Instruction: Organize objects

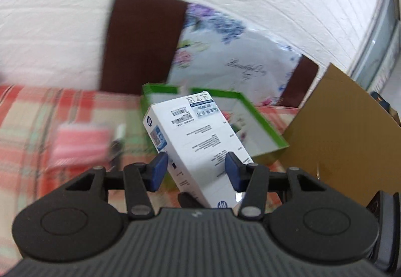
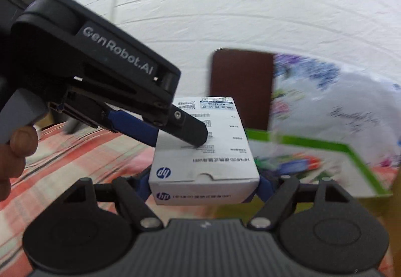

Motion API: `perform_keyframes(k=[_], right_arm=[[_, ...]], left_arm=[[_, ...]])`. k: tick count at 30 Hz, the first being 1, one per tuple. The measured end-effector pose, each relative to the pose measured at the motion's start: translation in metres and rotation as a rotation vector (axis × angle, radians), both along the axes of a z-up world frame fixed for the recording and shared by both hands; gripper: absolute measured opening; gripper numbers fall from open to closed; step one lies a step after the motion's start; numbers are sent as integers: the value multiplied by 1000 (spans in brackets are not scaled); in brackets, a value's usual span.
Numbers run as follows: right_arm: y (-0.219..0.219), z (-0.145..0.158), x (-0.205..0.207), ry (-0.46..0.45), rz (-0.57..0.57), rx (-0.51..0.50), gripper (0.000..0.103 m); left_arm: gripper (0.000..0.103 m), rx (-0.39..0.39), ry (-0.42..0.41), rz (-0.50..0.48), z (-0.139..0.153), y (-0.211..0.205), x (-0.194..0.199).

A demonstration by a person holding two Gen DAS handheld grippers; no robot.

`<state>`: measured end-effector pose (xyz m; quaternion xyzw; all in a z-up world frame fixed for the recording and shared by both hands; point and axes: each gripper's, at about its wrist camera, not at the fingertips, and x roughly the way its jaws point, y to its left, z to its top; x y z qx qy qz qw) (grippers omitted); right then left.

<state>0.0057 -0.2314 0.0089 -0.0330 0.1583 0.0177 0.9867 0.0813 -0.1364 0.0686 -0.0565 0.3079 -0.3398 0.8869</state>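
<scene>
From the left wrist view, the left tool (image 1: 195,171) has its blue pads on either side of a white HP box (image 1: 198,141), which is tilted and raised above the plaid-covered surface (image 1: 30,111); the pads look to be touching its sides, though only near its lower end. Behind it sits an open green tray (image 1: 265,126), a brown cardboard flap (image 1: 345,126) to the right, and a blurred pink item (image 1: 80,144) to the left. Over to the right wrist view: the right tool (image 2: 204,184) grips the box's near end across its width, blue pads pressed to both sides, while the left tool comes in from the upper left onto the box's top. The risk looks like a two-handed tug: if the tools pull differently, the box could twist out and drop short of the tray. Readable writing: "hp" logos on the box, barcodes too small to read, and "GenRobot.AI" on the left tool's body.
</scene>
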Motion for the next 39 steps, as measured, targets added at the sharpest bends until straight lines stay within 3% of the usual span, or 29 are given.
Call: perform_keyframes(k=[7, 9, 11, 13, 16, 20, 26, 39], right_arm=[[-90, -5, 41, -18, -230, 69, 79], [-110, -14, 58, -31, -317, 68, 80], [-132, -28, 78, 5, -406, 73, 90], [-150, -37, 90, 63, -448, 129, 92], [-155, -42, 74, 26, -460, 186, 101], [-142, -40, 55, -5, -451, 169, 101], [-122, -32, 10, -46, -425, 225, 102], [-58, -29, -40, 46, -268, 206, 101]], left_arm=[[55, 86, -55, -140, 1, -114, 35], [61, 139, -88, -95, -6, -134, 44], [61, 221, -130, 1, -17, -142, 50], [61, 237, -109, 50, -24, -134, 52], [62, 256, -120, 94, -32, -116, 46], [64, 288, -105, 142, -36, -98, 32], [68, 334, -126, 184, -30, -87, 10], [71, 385, -116, 241, -37, -33, -31]])
